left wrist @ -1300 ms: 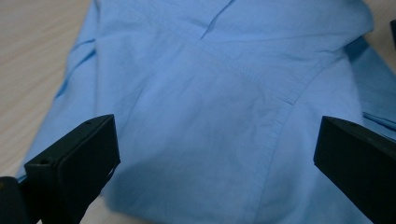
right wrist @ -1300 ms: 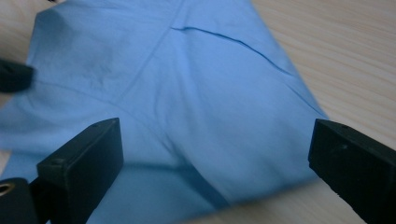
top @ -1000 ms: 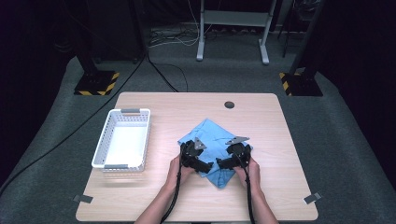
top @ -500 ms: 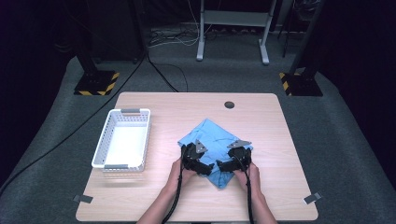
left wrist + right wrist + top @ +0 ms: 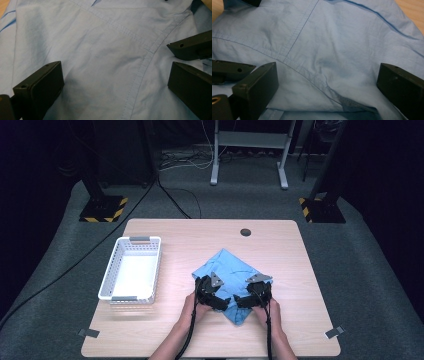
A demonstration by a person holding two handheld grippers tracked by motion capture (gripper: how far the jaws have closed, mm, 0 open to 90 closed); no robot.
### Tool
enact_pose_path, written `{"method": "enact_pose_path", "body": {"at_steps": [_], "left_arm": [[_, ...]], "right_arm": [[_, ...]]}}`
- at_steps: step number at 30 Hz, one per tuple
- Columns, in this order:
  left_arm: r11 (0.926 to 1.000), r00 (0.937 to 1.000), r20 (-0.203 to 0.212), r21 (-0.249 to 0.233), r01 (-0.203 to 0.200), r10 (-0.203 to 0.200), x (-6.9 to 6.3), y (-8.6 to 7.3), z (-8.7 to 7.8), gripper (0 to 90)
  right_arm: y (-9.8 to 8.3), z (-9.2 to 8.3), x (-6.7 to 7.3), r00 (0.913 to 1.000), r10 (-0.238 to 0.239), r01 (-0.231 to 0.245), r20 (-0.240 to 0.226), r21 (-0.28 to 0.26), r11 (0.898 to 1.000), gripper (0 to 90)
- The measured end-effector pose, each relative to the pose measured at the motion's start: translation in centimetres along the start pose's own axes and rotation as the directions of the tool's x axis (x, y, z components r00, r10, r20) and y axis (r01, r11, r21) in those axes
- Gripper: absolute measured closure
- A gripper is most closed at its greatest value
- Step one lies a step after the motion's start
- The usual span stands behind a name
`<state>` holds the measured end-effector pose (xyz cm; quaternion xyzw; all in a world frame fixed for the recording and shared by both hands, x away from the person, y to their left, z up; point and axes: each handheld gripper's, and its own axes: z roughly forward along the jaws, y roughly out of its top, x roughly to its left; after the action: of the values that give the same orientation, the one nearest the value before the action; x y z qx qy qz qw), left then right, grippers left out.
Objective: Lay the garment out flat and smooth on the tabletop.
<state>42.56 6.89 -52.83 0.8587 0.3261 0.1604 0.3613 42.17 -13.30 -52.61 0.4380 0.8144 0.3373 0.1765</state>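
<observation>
A light blue shirt (image 5: 228, 266) lies crumpled on the wooden table (image 5: 285, 250), right of centre. Both grippers rest on its near part, tips pointing at each other. My left gripper (image 5: 223, 303) is open, its jaws spread wide over a stitched seam (image 5: 140, 72) of the fabric (image 5: 100, 50), with nothing pinched. My right gripper (image 5: 240, 301) is open too, jaws wide apart over a seam junction (image 5: 284, 60) on the cloth (image 5: 342, 37). In the left gripper view the other gripper's jaw (image 5: 192, 46) sits close at the right. A folded hem (image 5: 352, 103) lies low between the right jaws.
A white plastic basket (image 5: 150, 265) stands on the left half of the table. A round cable hole (image 5: 245, 232) is near the far edge. Tape marks (image 5: 88, 333) sit at the near corners. Stand feet and cables lie on the floor beyond.
Both grippers have shifted slightly toward the near edge of the shirt and closer to each other. The shirt lies much as before.
</observation>
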Motion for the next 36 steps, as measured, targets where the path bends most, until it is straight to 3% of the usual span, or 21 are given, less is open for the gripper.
{"method": "enact_pose_path", "body": {"at_steps": [16, 28, 36], "left_arm": [[0.9998, 0.9998, 0.01, -0.003, -0.018, 0.018, -2.8, -0.9, -1.1, 0.3], [0.9994, 0.9989, 0.03, -0.004, -0.036, 0.036, -4.6, -2.0, -2.3, 0.3], [0.9993, 0.9991, 0.021, -0.007, -0.037, 0.037, -5.9, -2.8, -3.1, 0.6]], "right_arm": [[-2.1, -2.0, 1.1, 0.9998, 0.013, -0.013, 0.016, -0.004, 1.0, 3.2], [-4.0, -3.7, 2.7, 0.9988, 0.032, -0.032, 0.037, -0.015, 0.999, 4.2], [-5.0, -4.6, 3.6, 0.9991, 0.028, -0.027, 0.033, -0.022, 0.999, 4.2]]}}
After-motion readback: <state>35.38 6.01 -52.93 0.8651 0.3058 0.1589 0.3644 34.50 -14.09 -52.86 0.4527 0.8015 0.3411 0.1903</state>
